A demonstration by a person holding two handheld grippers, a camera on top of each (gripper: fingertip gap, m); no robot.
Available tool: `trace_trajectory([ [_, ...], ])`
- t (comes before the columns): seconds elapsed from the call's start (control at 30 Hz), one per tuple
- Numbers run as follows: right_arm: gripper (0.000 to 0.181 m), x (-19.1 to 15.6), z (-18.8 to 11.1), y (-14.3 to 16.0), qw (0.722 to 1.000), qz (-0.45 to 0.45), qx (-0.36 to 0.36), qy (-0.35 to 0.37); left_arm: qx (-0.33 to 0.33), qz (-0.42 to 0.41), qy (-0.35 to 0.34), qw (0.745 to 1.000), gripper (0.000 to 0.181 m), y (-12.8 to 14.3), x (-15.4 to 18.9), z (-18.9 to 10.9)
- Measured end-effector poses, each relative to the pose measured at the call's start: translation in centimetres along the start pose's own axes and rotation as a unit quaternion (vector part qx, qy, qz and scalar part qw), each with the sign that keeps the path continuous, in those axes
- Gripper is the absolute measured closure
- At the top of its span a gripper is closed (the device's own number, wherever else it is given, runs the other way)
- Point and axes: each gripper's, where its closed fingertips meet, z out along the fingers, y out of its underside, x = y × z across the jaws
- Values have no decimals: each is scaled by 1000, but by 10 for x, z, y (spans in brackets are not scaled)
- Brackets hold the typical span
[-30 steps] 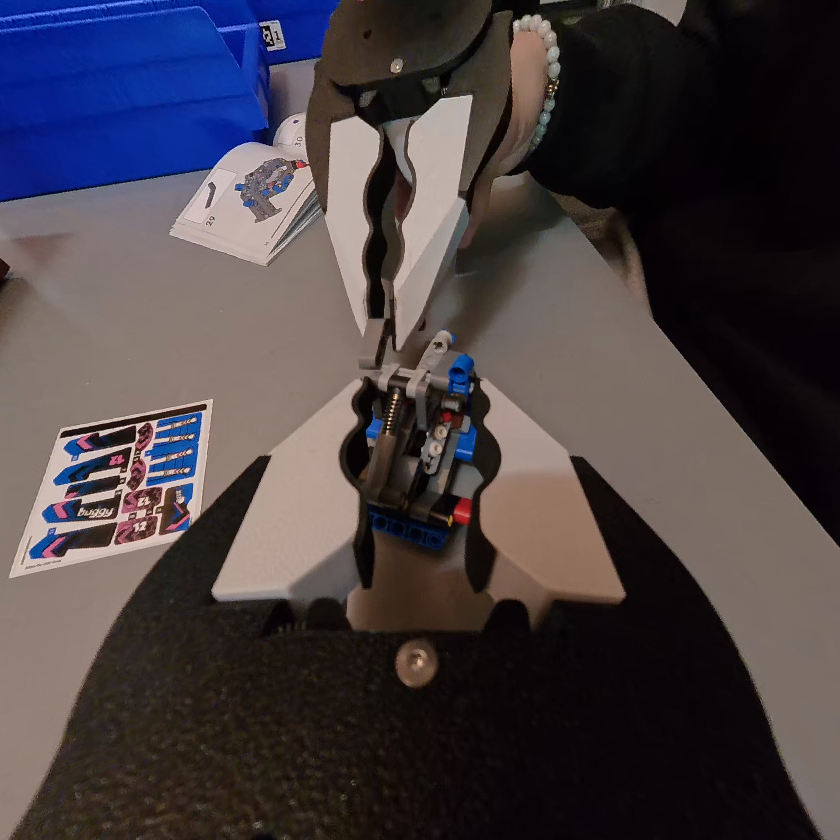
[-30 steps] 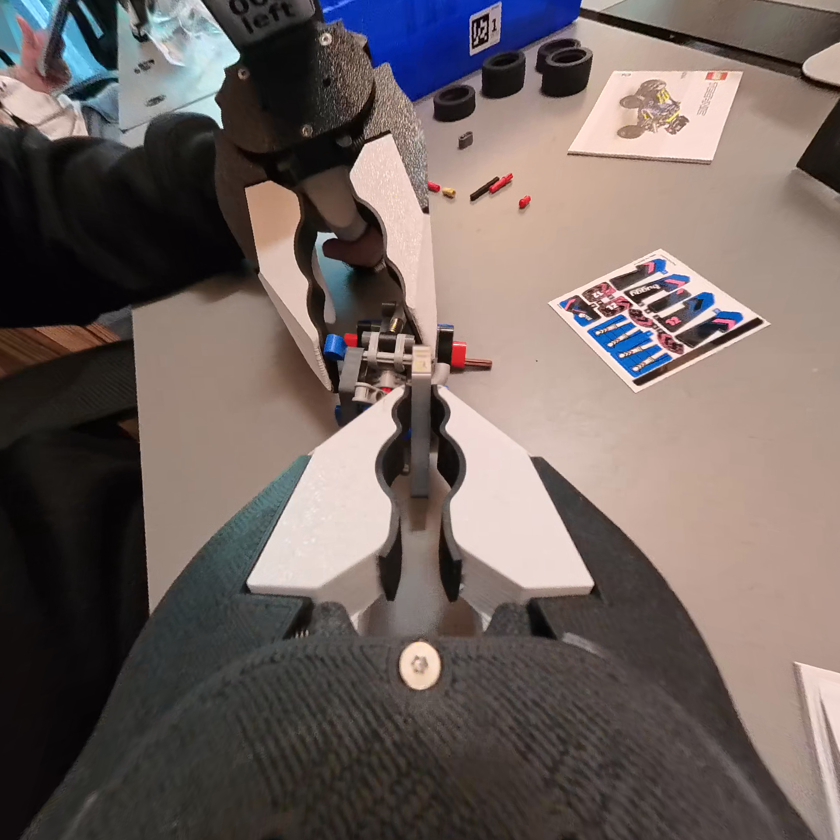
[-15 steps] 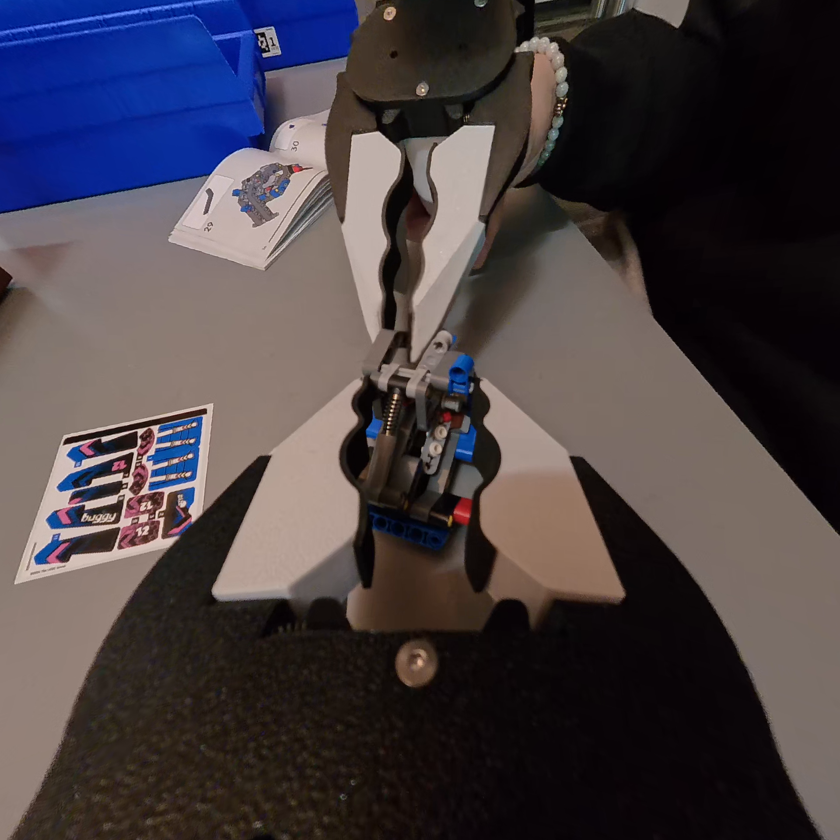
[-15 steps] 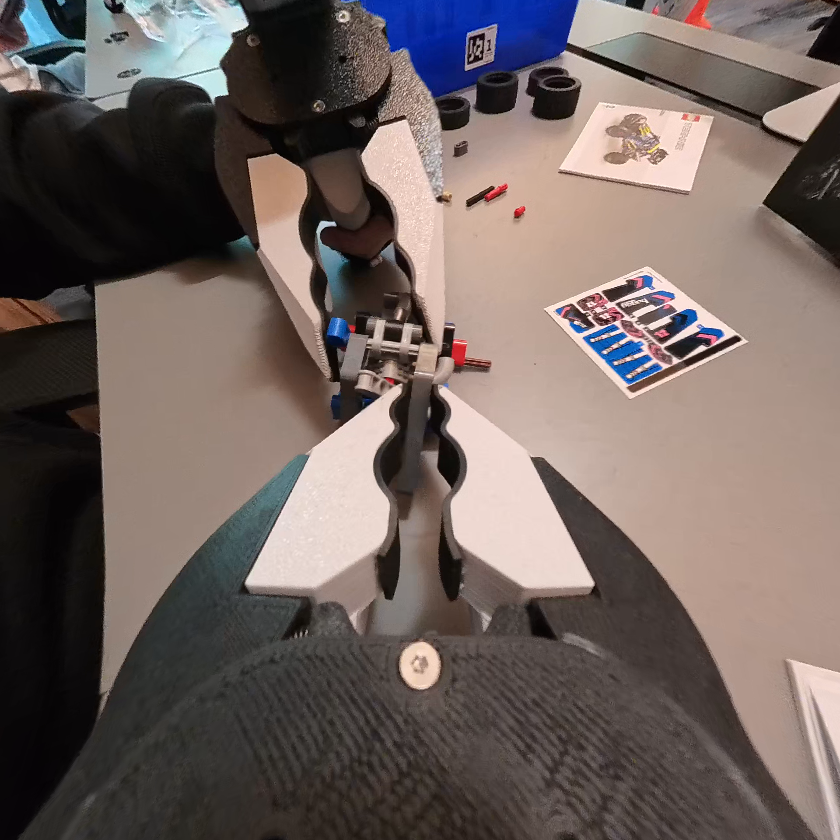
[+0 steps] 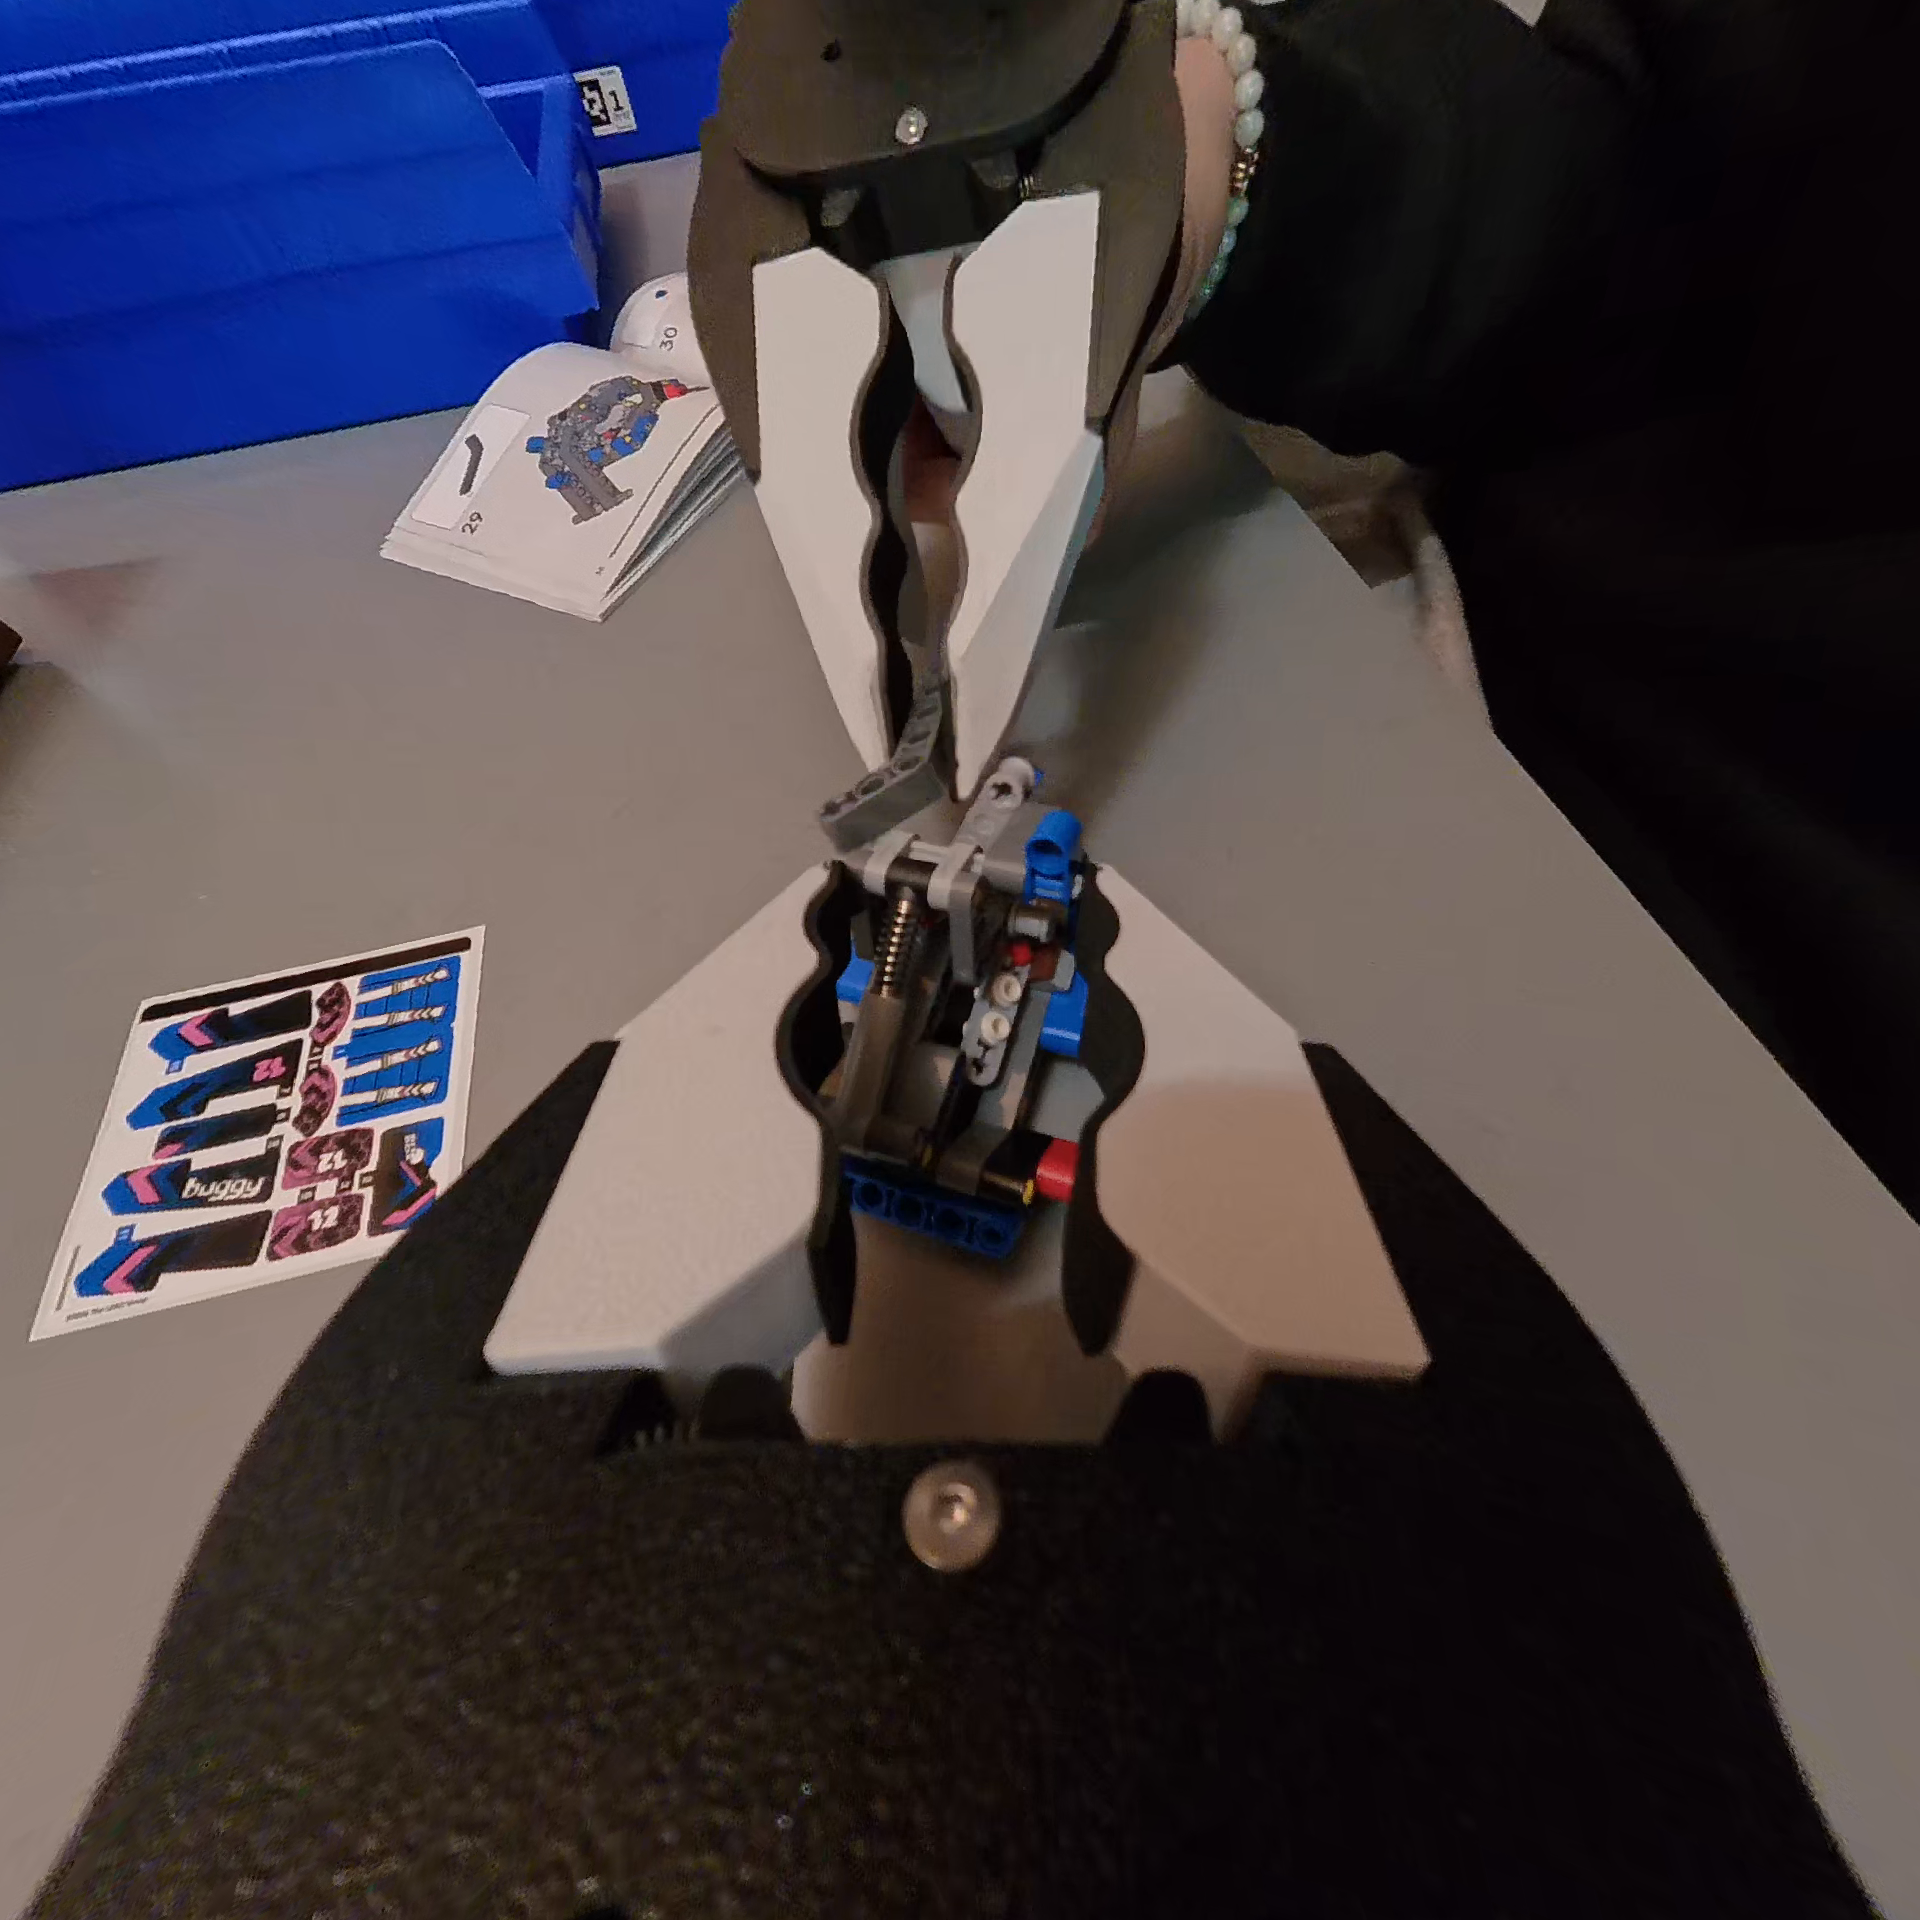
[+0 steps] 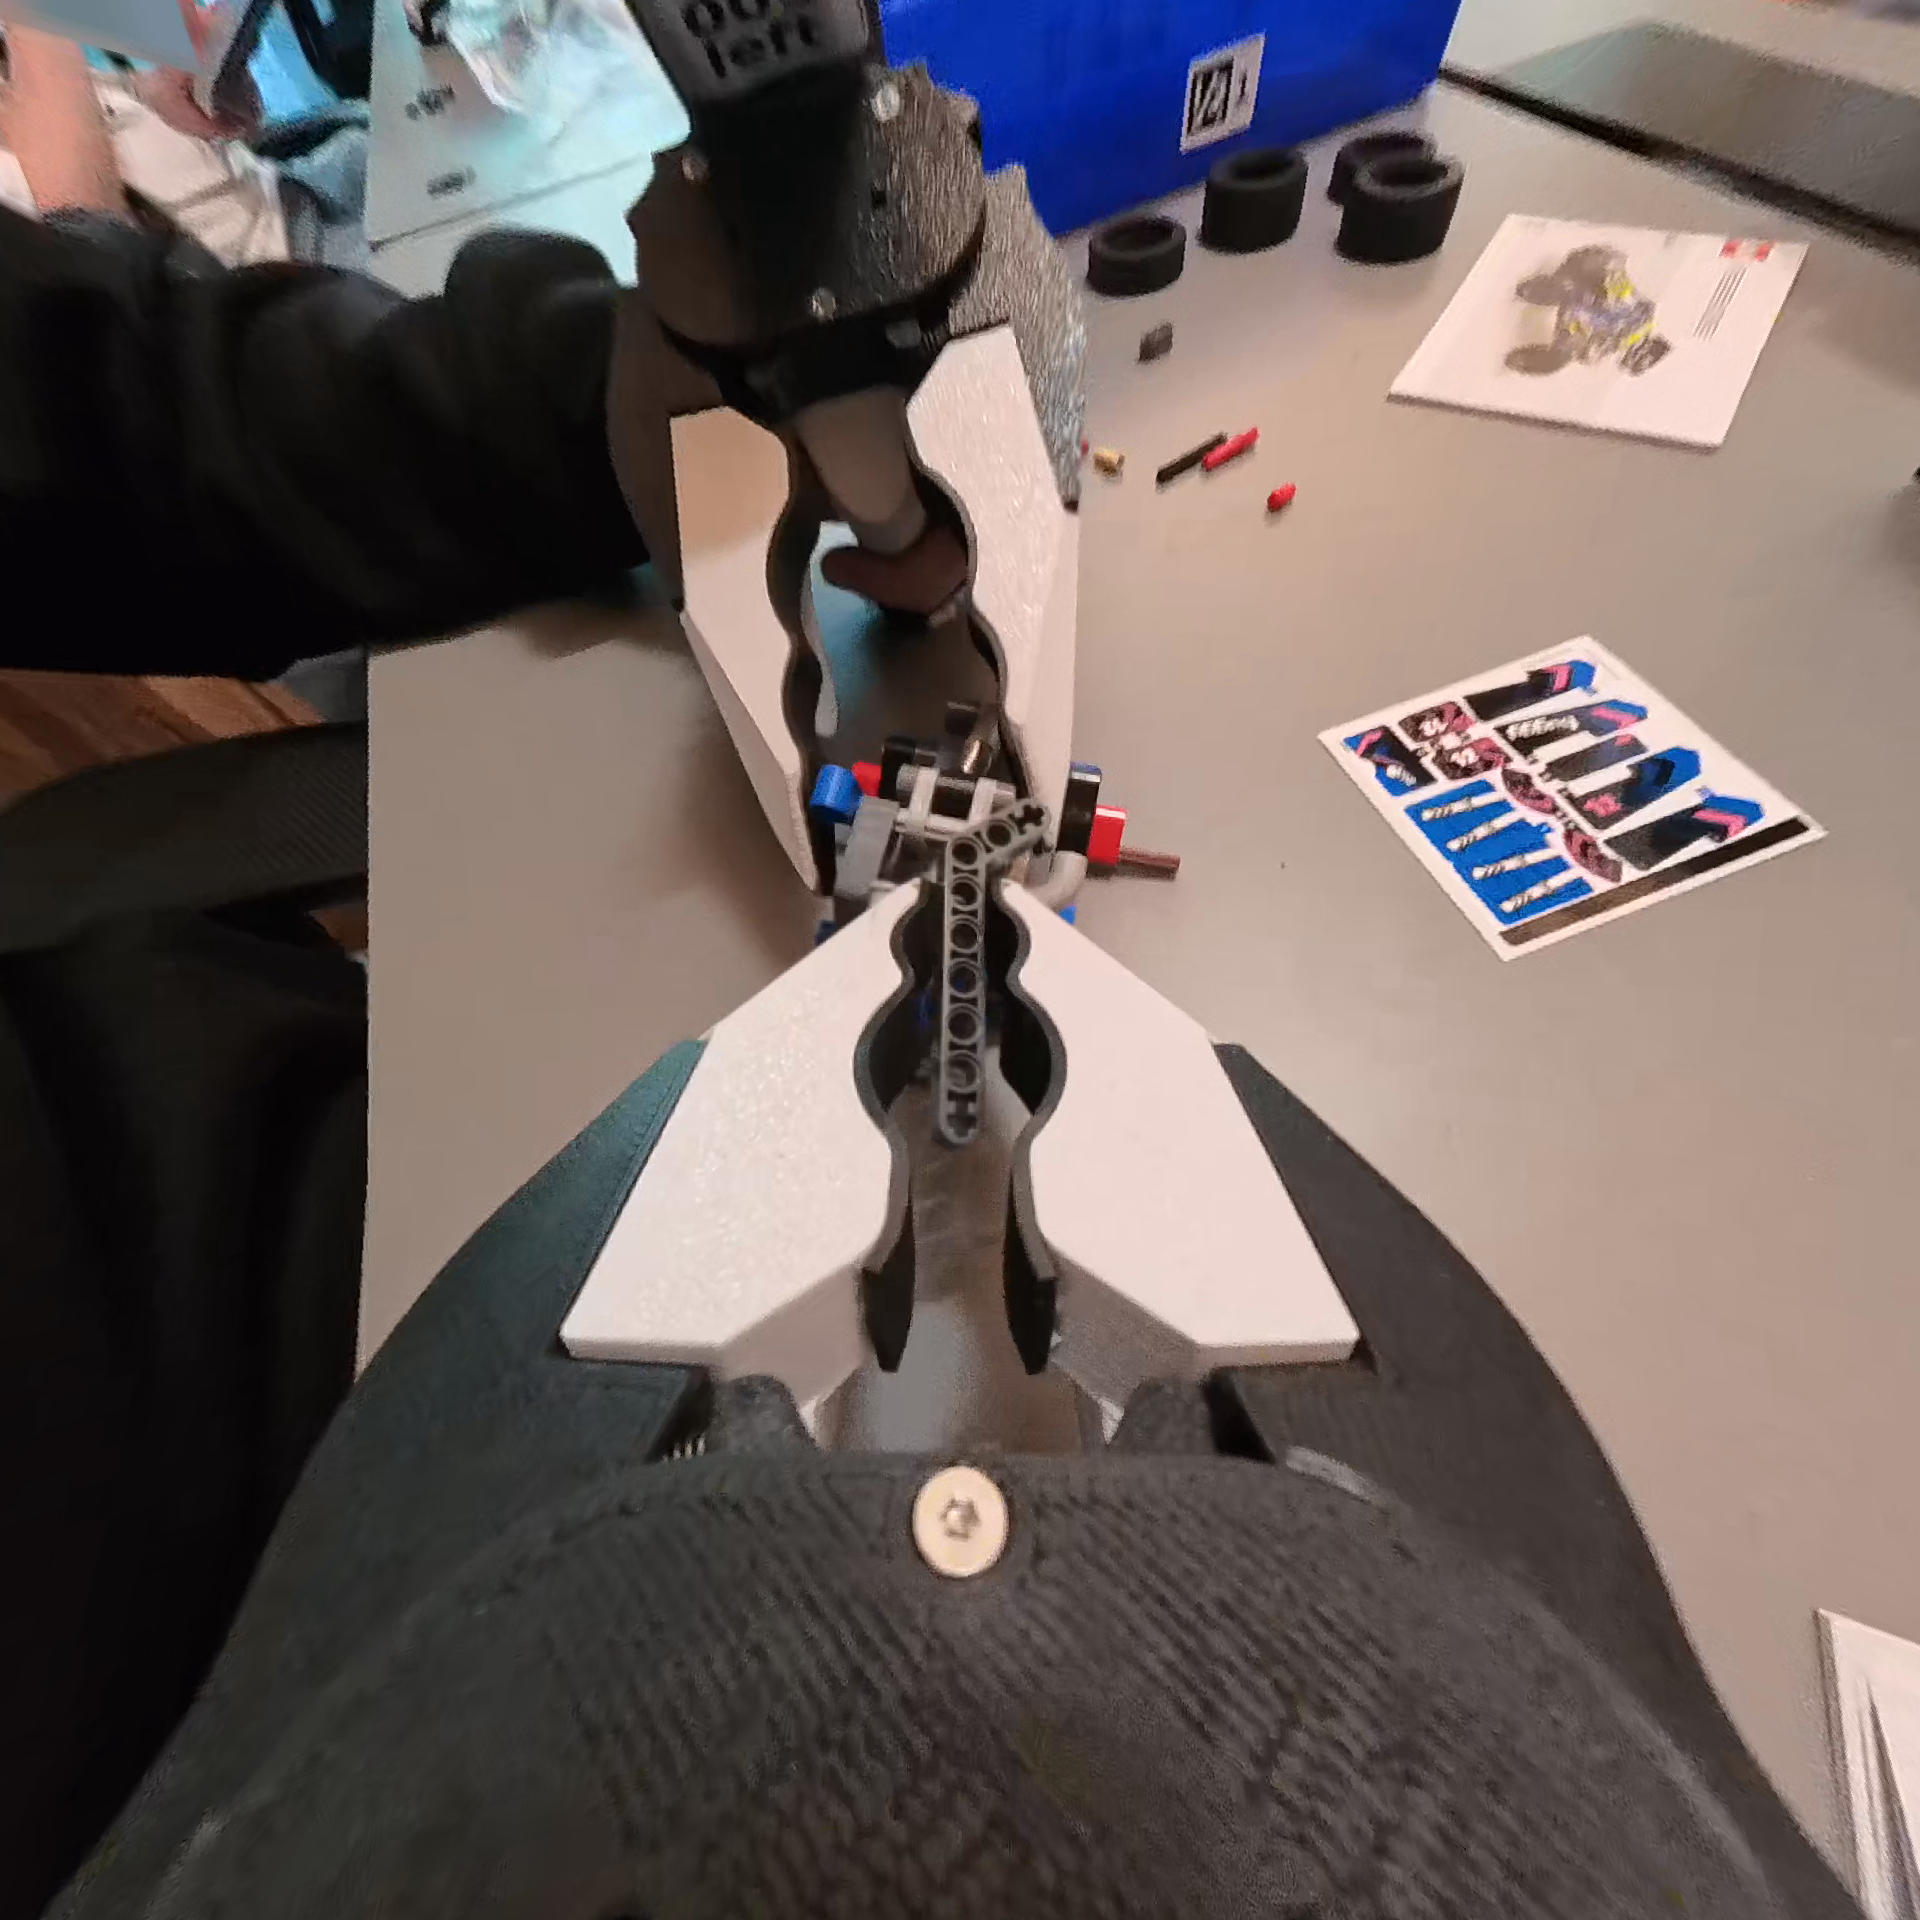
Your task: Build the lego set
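The left claw point(image 5: 961, 883) is clamped around a partly built lego chassis point(image 5: 951, 1049), a block of blue, grey and black parts with a coiled spring shock and a red pin at its near end. In the left wrist view the chassis sits at the centre of the frame between the two white fingers, held above the grey worktop point(image 5: 540, 748).

The right claw point(image 6: 961, 914) pinches a long grey angled beam point(image 6: 964, 997) with a row of holes. In the right wrist view the beam runs up the gap between the fingers toward 12 o'clock, and its bent end touches the grey cross piece on top of the chassis point(image 6: 935, 821). From the left wrist view the right claw point(image 5: 920, 769) comes down from 12 o'clock with the beam point(image 5: 899, 790) sticking out of its tips just beside the chassis top.

A sticker sheet point(image 5: 270, 1122) lies flat on the worktop at 9 o'clock in the left wrist view, and an open instruction booklet point(image 5: 561, 488) lies at 11 o'clock, in front of blue bins point(image 5: 270, 229). In the right wrist view, black tyres point(image 6: 1257, 197) stand in a loose row at 1 o'clock near a blue bin, small red and black pins point(image 6: 1210, 452) are scattered below them, and a second leaflet point(image 6: 1600, 322) lies at 2 o'clock.
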Motion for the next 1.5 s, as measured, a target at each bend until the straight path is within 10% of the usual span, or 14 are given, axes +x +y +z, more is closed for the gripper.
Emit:
trace_trajectory([
  [0.37, 176, 26, -24, 66, 984, 38, -170, 24, 0, 0, 0, 1000, 140, 0, 0, 0],
  [0.57, 150, 34, -30, 66, 972, -93, -202, 72, 0, 1, 0, 1000, 140, 0, 0, 0],
  [0.9, 177, 25, -34, 67, 951, -196, -217, 100, 1, 1, 1, 1000, 140, 0, 1, 0],
  [1.17, 181, 22, -35, 45, 978, 194, -73, -37, 1, 1, 2, 1000, 140, 0, 1, 0],
  [1.5, 149, 44, -48, 50, 992, 58, -91, 58, 1, 1, 4, 1000, 140, 0, 1, 0],
])
